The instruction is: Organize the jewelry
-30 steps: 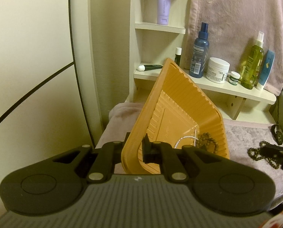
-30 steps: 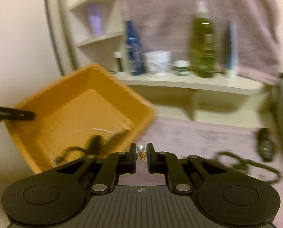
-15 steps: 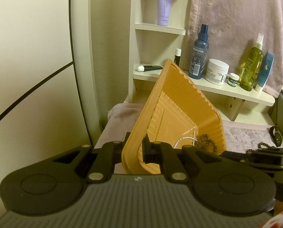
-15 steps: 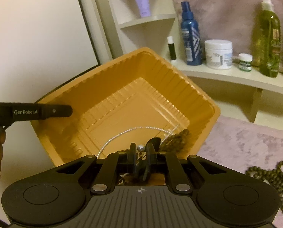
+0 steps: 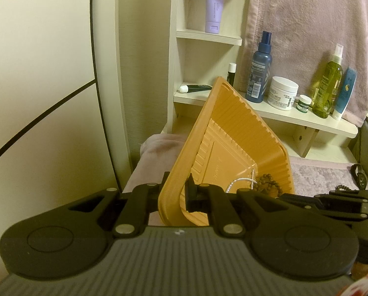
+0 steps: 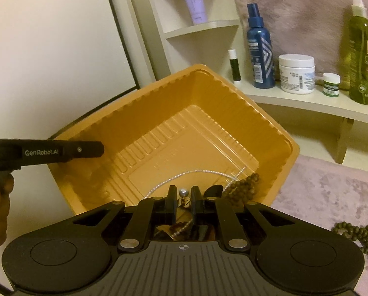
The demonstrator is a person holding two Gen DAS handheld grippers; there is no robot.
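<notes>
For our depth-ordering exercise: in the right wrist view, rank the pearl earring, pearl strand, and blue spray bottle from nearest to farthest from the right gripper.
1. Pearl earring: between the right gripper's fingers.
2. Pearl strand: just ahead, on the tray floor.
3. Blue spray bottle: far back on the shelf.

"GenRobot.AI" in white on side of left gripper [image 6: 63,151], seen in right wrist view. "OLIV..." partly legible on green spray btl [image 6: 362,56] (rest cut off at frame edge). White jar [image 5: 282,93]: "CREAM" just readable on label. Blue spray btl [image 6: 260,54], purple tube [image 5: 214,5]: print too small to read.
</notes>
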